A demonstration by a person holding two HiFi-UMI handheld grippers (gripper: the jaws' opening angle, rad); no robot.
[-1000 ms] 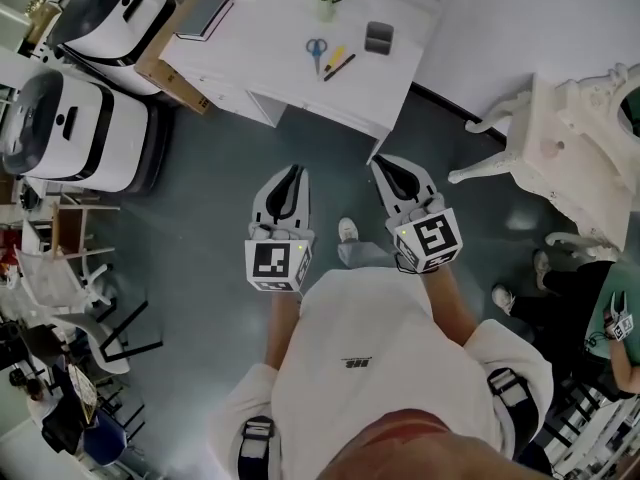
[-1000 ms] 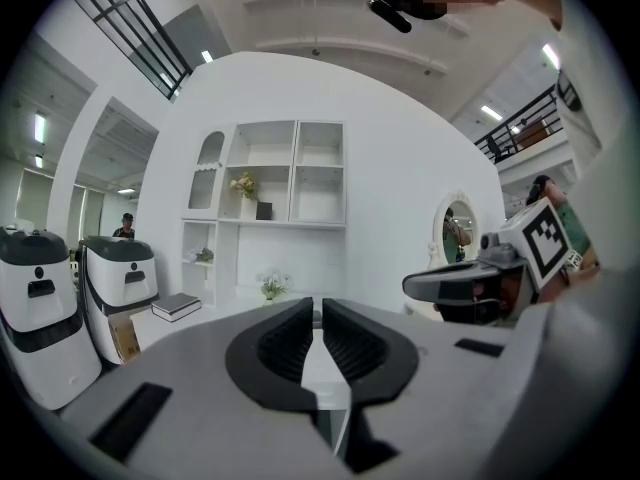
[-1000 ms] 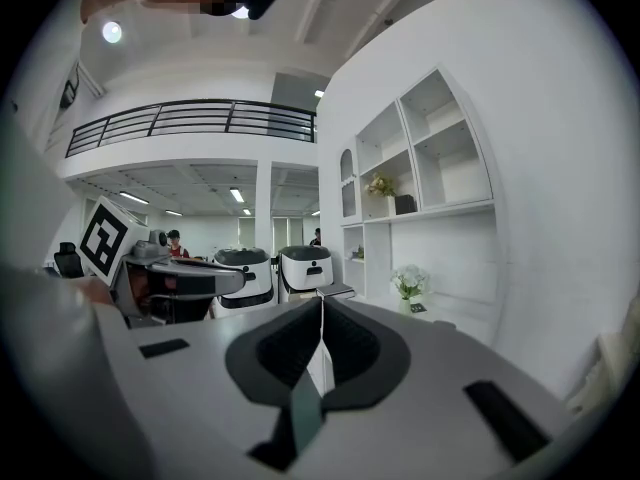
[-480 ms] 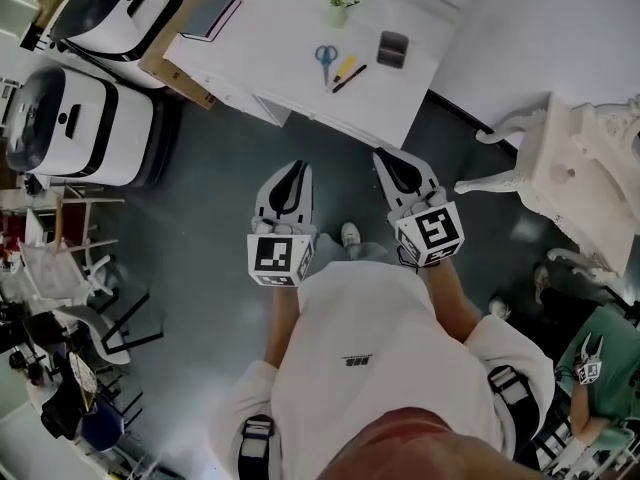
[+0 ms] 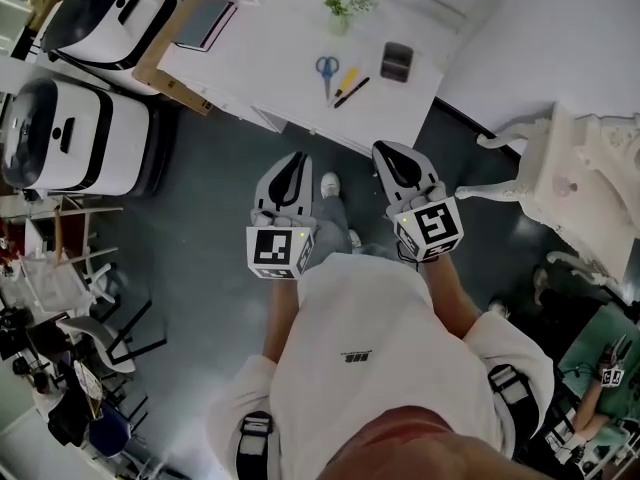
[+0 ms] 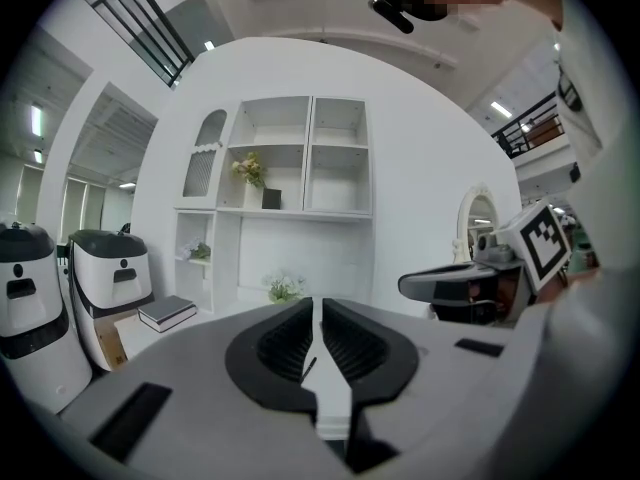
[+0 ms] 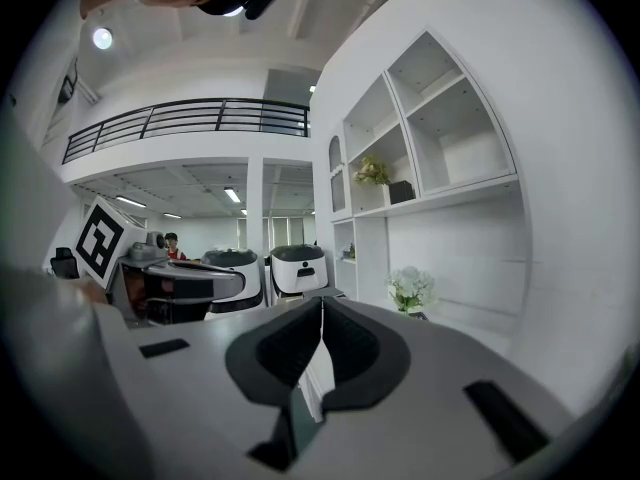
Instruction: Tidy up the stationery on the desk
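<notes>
Open floor before the desk, ornate white furniture rightward.

White desk: scissors, two pens, dark box, flower vase.

Moulded in smooth matt grey plastic, both the left gripper and the right gripper; lined inside the jaws with black ribbed pads, dull and rubbery-looking. Faced with flat black-and-white print on the marker cube. Finished smooth and white with a soft sheen across the desk. Blue plastic on the handles of the scissors; too small to judge at the blades. Raw brown cardboard for the box; matt grey cover on the book. Glossy white and black plastic on the robot shell. Polished dark grey on the floor, with faint reflections. Soft white cloth on the shirt.
</notes>
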